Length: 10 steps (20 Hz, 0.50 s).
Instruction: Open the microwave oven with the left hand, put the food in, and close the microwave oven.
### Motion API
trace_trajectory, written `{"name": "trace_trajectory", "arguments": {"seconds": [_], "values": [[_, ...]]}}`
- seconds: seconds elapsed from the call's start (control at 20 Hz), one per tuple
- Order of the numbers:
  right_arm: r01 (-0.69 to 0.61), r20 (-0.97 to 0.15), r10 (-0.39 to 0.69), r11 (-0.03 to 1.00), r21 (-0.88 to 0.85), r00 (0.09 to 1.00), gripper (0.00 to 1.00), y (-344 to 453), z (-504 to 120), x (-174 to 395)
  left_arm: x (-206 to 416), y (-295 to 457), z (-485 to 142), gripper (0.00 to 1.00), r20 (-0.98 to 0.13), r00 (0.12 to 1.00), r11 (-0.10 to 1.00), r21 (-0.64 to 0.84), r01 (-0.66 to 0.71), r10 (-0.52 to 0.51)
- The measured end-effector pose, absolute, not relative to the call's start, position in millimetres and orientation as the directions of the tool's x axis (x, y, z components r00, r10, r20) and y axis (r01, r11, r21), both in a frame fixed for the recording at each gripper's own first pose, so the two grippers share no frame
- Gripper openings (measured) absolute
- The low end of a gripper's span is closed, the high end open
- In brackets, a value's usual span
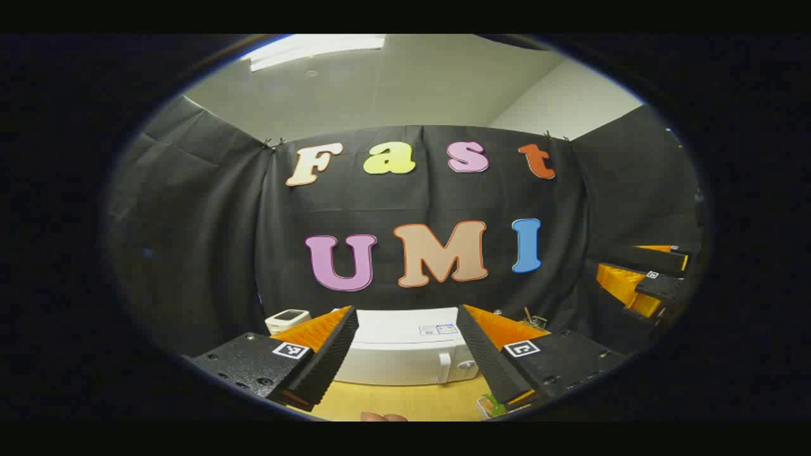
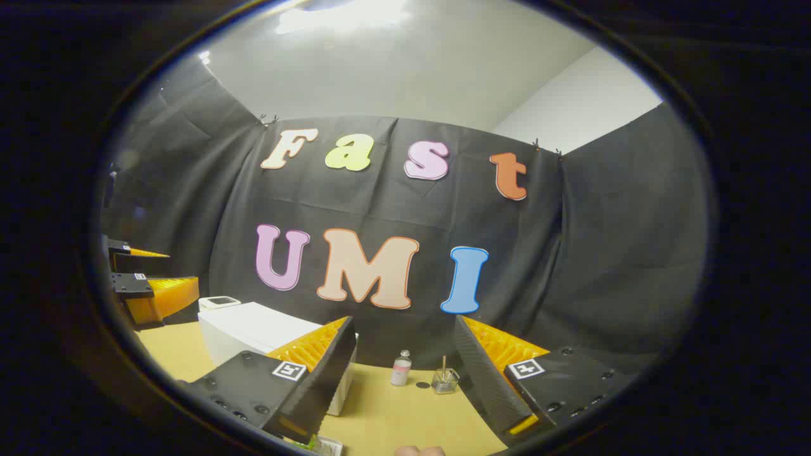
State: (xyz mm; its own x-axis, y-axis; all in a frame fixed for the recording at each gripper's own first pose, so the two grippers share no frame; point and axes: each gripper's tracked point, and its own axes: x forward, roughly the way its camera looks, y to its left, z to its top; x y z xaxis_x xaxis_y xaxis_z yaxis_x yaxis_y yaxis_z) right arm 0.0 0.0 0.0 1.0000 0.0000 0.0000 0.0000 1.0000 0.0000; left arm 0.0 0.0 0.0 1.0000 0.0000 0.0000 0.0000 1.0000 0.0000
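Observation:
A white microwave (image 1: 405,354) stands on the wooden table (image 1: 412,402) against the back cloth, its door closed, with a handle (image 1: 445,367) and a knob on its right side. My left gripper (image 1: 405,311) is held open in front of it and some way off, nothing between the fingers. A white tray with green food (image 1: 493,404) peeks out at the lower right. The right gripper (image 1: 652,278) shows at the far right. In the right gripper view, my right gripper (image 2: 405,323) is open and empty; the microwave (image 2: 253,335) is to its left and the left gripper (image 2: 149,288) farther left.
A small white device (image 1: 287,318) sits left of the microwave. A small bottle (image 2: 400,369) and a glass jar with a stick (image 2: 445,380) stand near the back cloth, right of the microwave. The food tray's edge (image 2: 320,444) lies under the right gripper's left finger.

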Motion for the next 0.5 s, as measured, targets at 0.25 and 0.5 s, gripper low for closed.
{"name": "trace_trajectory", "arguments": {"seconds": [0.25,0.5], "values": [[-0.01,0.006,0.01,1.0,0.007,1.0,0.99,0,3,2,1,-1,3,0.96,-0.003,1.0,1.0,0.014,0.009,-0.009],[-0.002,0.028,0.002,1.0,-0.008,1.0,0.96,-9,14,7,2,-1,19,0.95,0.027,1.0,1.0,0.017,0.012,-0.012]]}}
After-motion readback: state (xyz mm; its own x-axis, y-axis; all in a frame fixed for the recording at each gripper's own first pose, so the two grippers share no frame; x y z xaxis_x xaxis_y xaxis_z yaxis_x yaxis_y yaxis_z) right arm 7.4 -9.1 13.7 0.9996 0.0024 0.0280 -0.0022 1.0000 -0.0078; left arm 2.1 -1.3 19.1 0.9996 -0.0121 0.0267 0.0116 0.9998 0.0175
